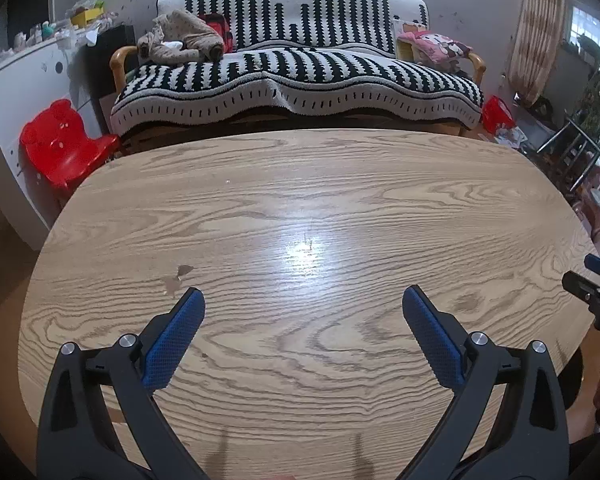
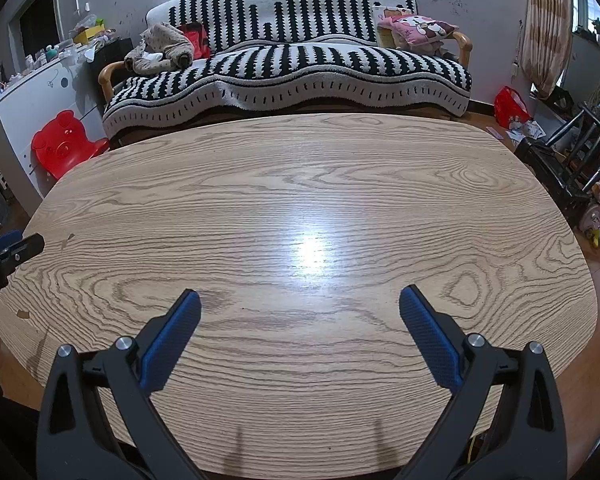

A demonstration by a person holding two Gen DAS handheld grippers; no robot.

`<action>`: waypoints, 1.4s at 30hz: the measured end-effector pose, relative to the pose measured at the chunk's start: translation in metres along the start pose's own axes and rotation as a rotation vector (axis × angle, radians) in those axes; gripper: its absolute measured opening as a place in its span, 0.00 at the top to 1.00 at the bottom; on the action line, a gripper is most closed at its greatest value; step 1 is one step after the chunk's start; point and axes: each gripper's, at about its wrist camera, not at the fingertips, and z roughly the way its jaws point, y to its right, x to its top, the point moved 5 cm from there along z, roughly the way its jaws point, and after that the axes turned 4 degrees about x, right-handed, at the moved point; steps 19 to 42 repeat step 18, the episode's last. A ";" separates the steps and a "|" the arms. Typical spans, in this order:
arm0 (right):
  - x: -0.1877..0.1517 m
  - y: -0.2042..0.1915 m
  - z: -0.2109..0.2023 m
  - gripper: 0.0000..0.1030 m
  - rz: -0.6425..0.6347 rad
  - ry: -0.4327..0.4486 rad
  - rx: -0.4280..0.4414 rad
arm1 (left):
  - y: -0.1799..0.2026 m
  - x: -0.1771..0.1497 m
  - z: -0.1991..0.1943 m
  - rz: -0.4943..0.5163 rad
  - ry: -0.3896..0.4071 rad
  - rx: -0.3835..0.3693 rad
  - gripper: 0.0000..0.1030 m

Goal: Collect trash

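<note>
Both tongs, left (image 1: 303,296) and right (image 2: 300,294), spread wide over bare oak-grain table (image 2: 300,184)

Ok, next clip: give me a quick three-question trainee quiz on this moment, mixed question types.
1. True or false: both the left gripper and the right gripper are open and hold nothing.
2. Multiple choice: what lies on the left end of the sofa behind the wooden table? A) a heap of beige clothing B) a laptop C) a stack of plates
3. Short answer: what colour is the bear-shaped child's chair standing left of the sofa?

Key
1. True: the jaws of both are spread wide over the table.
2. A: the beige clothing.
3. Red.
</note>
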 end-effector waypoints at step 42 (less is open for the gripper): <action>-0.003 0.003 0.000 0.07 0.000 -0.002 -0.004 | 0.000 0.002 -0.001 0.005 0.003 0.015 0.07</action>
